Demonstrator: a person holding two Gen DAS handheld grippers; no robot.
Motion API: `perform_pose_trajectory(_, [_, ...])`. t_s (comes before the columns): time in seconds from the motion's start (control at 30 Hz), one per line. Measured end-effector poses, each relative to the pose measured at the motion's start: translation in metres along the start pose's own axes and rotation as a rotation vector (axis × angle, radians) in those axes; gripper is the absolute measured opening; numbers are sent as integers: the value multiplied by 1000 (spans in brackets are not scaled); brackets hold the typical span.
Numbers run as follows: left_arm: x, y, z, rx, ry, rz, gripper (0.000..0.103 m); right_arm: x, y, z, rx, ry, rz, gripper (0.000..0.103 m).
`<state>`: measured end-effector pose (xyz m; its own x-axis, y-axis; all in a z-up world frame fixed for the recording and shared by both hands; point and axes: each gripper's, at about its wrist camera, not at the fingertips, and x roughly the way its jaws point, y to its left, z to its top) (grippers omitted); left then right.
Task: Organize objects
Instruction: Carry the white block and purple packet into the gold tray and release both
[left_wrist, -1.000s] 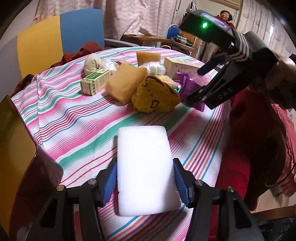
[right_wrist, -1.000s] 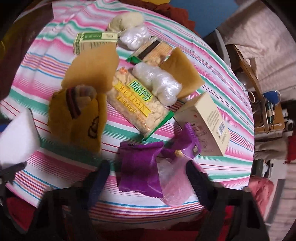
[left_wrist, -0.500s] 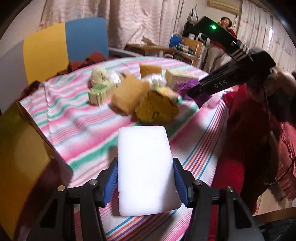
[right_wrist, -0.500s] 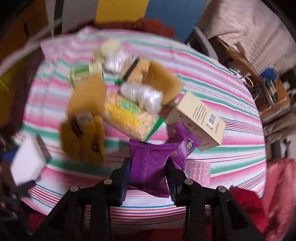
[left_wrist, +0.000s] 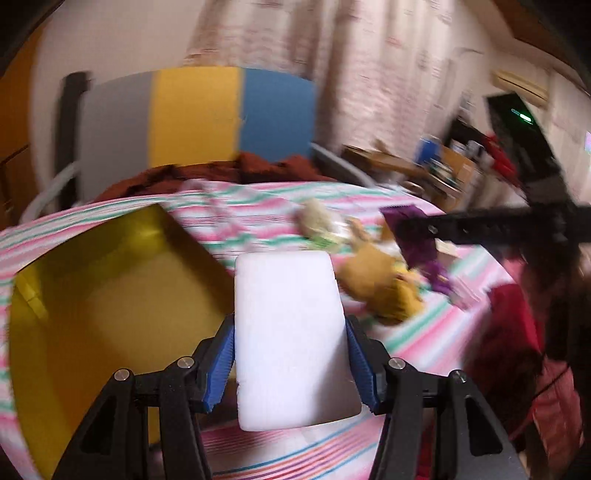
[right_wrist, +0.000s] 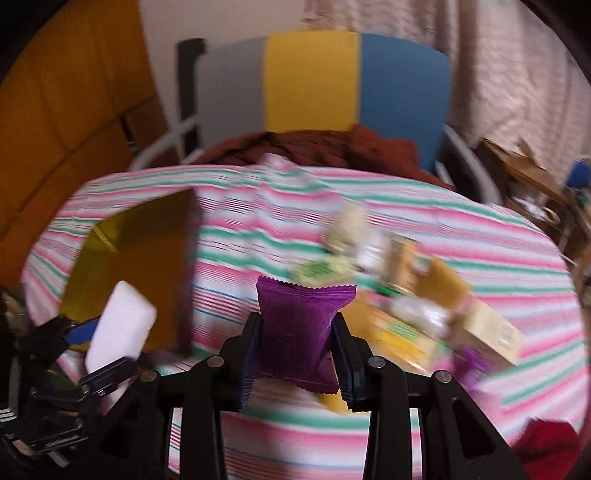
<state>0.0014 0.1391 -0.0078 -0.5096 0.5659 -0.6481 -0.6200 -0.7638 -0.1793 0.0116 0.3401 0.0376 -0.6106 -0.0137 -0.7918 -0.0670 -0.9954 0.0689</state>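
My left gripper is shut on a white foam block, held above the table beside the right wall of an open yellow box. In the right wrist view that block and the left gripper show at lower left, near the yellow box. My right gripper is shut on a purple snack packet, lifted off the striped tablecloth. The left wrist view shows the right gripper holding the purple packet at the right.
A blurred pile of packets, boxes and yellow cloths lies on the right half of the round table. A second purple packet sits near the front right. Behind the table stands a grey, yellow and blue chair with brown cloth.
The right gripper shut on the purple packet and lifted it off the table. The left gripper swung left with the white block, bringing the yellow box into view. Both views now look level.
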Motion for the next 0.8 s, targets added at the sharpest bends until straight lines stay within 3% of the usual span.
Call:
perform_pose_trajectory(0.23, [-32,76,-18,-196,-19,245,58,39,82,18,-65,5,194,37])
perform_pose_trajectory(0.47, [-48,128,-45,-371,14,444,60,72,159,6,-181,85,341,40])
perform_pose_trajectory(0.57, [-52,137,-50,-401,21,488,63,81,173,0,-196,107,370,43])
perform_pose_trajectory(0.63, [-54,140,-52,-408,14,513,67,83,177,-3,-198,116,378,57])
perform_pose_trajectory(0.8, [-57,143,-51,-414,1,543,75,83,183,-12,-204,116,371,63])
